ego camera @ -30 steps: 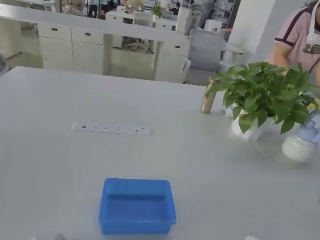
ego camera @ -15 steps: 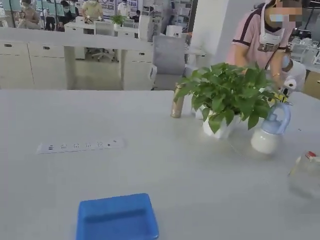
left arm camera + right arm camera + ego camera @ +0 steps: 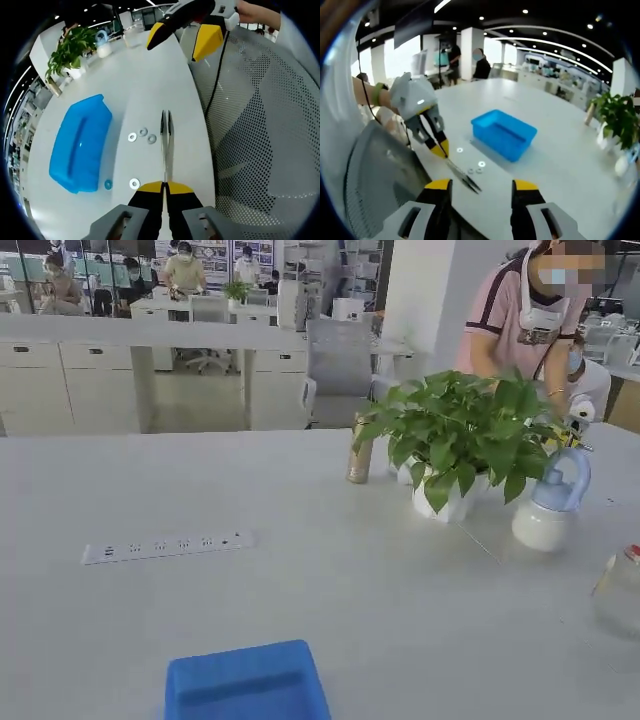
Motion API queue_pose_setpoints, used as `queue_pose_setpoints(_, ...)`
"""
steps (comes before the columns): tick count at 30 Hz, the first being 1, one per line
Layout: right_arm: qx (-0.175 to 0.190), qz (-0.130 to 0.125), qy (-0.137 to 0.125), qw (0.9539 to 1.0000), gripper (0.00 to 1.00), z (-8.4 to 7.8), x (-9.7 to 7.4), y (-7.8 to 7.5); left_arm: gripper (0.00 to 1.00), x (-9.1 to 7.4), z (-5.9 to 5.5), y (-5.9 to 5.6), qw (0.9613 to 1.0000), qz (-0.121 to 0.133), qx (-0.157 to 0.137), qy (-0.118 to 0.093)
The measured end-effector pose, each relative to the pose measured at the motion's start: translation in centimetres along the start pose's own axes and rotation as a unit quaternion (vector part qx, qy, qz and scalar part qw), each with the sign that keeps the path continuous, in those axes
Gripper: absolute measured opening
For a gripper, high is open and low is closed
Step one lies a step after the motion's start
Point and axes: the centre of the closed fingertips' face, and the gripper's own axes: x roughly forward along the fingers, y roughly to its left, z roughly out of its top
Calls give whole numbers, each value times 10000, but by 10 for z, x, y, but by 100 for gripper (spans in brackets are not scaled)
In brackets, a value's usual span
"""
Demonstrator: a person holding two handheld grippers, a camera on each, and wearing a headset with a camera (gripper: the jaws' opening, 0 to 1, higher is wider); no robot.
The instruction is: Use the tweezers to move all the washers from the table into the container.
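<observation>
L tool [image 3: 166,188] clenched on tweezers [image 3: 166,142] nr washers [image 3: 132,137] beside container [image 3: 80,145]; R tool [image 3: 481,186] released.

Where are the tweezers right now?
In the left gripper view, the tweezers are clamped in the left gripper, pointing along the table edge, just right of three washers beside the blue container.

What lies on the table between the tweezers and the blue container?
Three washers lie clustered on the table between the tweezers and the blue container; the left gripper view shows this.
</observation>
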Motion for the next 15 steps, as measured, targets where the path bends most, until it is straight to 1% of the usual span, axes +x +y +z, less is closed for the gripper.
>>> queue_pose_setpoints(1,-6,10,5,10000,45,0,1,0,0,-3,3,-2,10000,-47,-17,-53)
queue_pose_setpoints(2,-18,43,-4,10000,45,3,0,1,0,-7,6,-2,10000,-19,1,-68)
queue_pose_setpoints(4,-32,119,-32,9999,45,5,2,3,0,-14,11,-1,9999,46,108,-109)
queue_pose_setpoints(7,-103,199,-24,9997,45,6,6,5,0,-27,25,-1,9992,117,273,-272)
queue_pose_setpoints(8,-140,230,-22,9996,45,6,8,5,0,-30,29,-2,9989,99,322,-332)
queue_pose_setpoints(9,-161,258,-25,9995,45,7,9,6,0,-33,33,-4,9987,69,341,-379)
queue_pose_setpoints(11,-202,331,-40,9992,44,8,10,8,0,-39,38,-4,9983,98,395,-422)
queue_pose_setpoints(15,-282,446,-37,9986,43,8,13,11,0,-46,48,-6,9978,79,402,-530)
